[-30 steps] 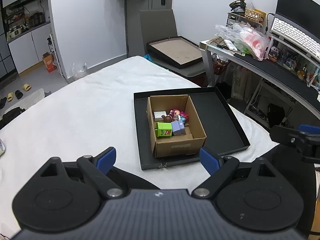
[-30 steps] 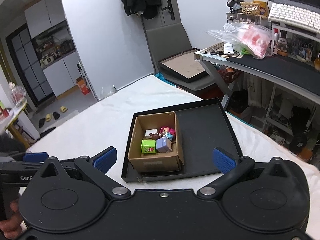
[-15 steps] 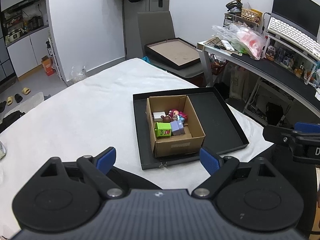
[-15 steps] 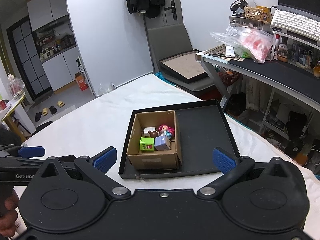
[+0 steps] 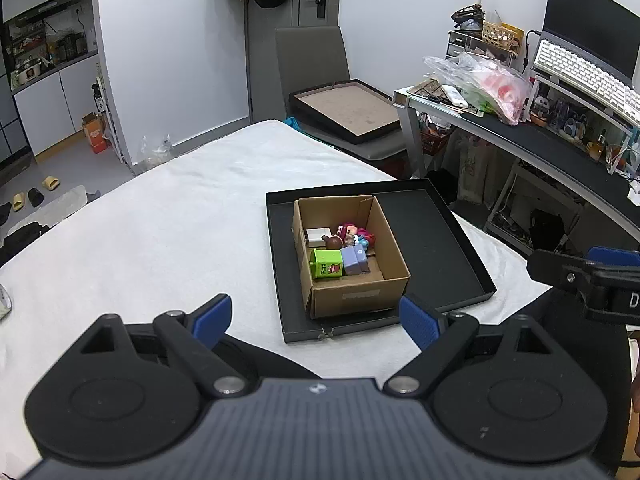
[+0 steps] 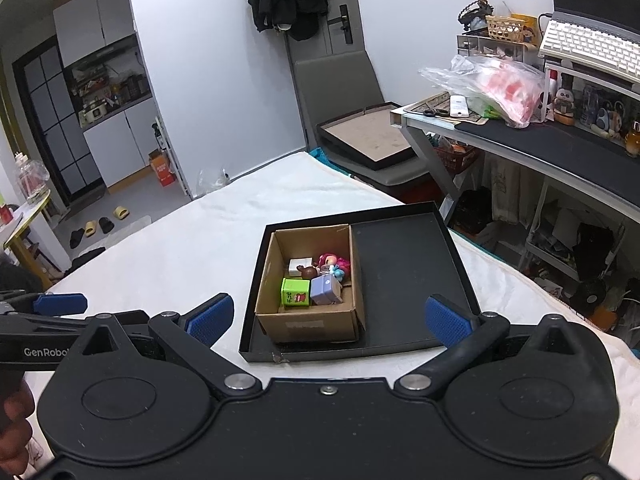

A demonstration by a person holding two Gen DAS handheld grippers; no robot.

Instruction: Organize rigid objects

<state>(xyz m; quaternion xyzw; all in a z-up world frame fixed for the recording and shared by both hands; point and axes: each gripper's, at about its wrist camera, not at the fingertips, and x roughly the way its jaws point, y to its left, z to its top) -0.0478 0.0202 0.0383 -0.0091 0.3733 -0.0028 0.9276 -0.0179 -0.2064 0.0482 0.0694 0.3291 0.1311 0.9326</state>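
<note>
A small cardboard box stands in the left half of a shallow black tray on the white-covered table. Inside the box lie a green cube, a lilac cube, a white block, a brown figure and a pink doll. My left gripper is open, hovering short of the tray's near edge with nothing between its blue pads. My right gripper is open too, empty, equally near.
A grey chair carrying a black frame stands beyond the table. To the right a cluttered desk holds a plastic bag, keyboard and monitor. The tray's right half is bare. A hand shows at the lower left of the right wrist view.
Both views shifted slightly, so the box and tray sit a little differently in frame. Both grippers stay open and empty.
</note>
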